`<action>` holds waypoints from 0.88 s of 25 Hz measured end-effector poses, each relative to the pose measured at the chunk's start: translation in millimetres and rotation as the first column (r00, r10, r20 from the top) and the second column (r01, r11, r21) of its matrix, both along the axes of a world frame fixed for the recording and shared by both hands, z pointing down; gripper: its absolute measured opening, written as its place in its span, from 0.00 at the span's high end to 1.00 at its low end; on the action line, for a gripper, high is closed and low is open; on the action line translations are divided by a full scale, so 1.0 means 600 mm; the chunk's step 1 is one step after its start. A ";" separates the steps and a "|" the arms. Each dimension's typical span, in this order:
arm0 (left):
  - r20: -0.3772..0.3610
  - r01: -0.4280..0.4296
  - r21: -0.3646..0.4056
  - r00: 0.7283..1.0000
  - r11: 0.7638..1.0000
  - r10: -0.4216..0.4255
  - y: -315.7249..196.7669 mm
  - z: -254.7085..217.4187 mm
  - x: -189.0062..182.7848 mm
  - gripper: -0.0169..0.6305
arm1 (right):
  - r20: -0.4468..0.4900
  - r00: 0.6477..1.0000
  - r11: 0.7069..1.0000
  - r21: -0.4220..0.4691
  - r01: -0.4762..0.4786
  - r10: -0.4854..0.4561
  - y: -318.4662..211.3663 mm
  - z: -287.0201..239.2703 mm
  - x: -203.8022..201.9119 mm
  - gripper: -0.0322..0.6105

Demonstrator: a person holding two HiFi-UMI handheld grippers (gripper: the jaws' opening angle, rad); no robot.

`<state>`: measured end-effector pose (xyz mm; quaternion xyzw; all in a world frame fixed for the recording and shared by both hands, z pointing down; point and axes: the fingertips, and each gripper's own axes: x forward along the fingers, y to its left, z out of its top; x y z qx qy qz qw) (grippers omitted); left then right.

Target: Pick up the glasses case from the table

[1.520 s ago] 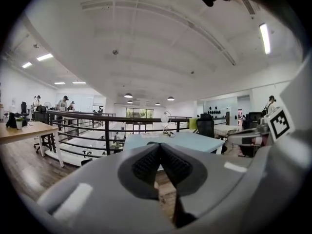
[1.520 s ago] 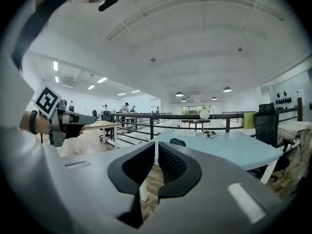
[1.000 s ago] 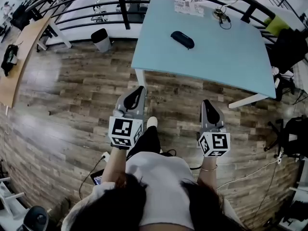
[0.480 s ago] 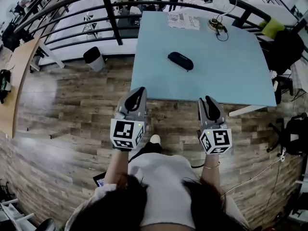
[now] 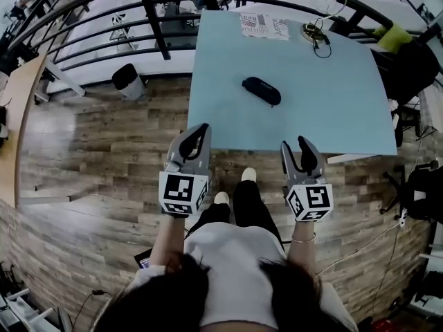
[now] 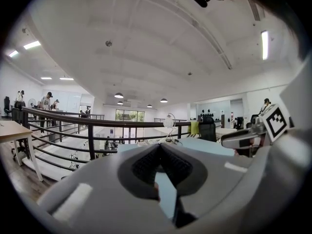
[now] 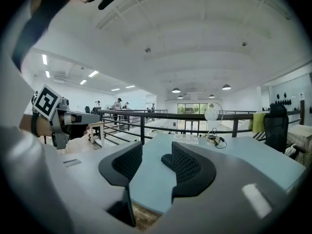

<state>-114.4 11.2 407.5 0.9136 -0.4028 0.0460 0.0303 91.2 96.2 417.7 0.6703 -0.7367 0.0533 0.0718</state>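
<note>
The black oval glasses case (image 5: 261, 90) lies on the light blue table (image 5: 325, 102), left of its middle. Both grippers hover at the table's near edge, well short of the case. My left gripper (image 5: 199, 130) points at the table's left corner; its fingertips meet, shut on nothing (image 6: 159, 146). My right gripper (image 5: 295, 146) is further right and its jaws are opening, with a clear gap and nothing between them (image 7: 157, 150). In the right gripper view the case (image 7: 167, 161) shows ahead, partly hidden behind the right pad.
A desk lamp (image 5: 320, 2) with its cable and some printed sheets (image 5: 263, 26) sit at the table's far edge. A black railing (image 5: 152, 19) runs behind the table. A bin (image 5: 127, 81) stands on the wooden floor to the left, dark chairs (image 5: 415, 61) to the right.
The person has stepped toward the table, so both grippers now reach its near edge. The right gripper's jaws have parted; the left stays shut.
</note>
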 end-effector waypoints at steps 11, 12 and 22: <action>0.007 0.037 0.002 0.999 0.999 -0.037 -0.100 0.017 0.069 0.89 | 0.025 0.999 0.999 -0.020 0.042 -0.041 -0.105 0.022 0.080 0.60; 0.008 0.041 0.006 0.999 0.999 -0.041 -0.113 0.015 0.079 0.89 | 0.031 0.998 0.999 -0.022 0.049 -0.048 -0.119 0.023 0.091 0.58; 0.003 0.115 0.035 0.993 0.993 -0.116 -0.254 -0.022 0.171 0.89 | 0.074 0.987 0.990 -0.011 0.141 -0.140 -0.285 0.000 0.188 0.50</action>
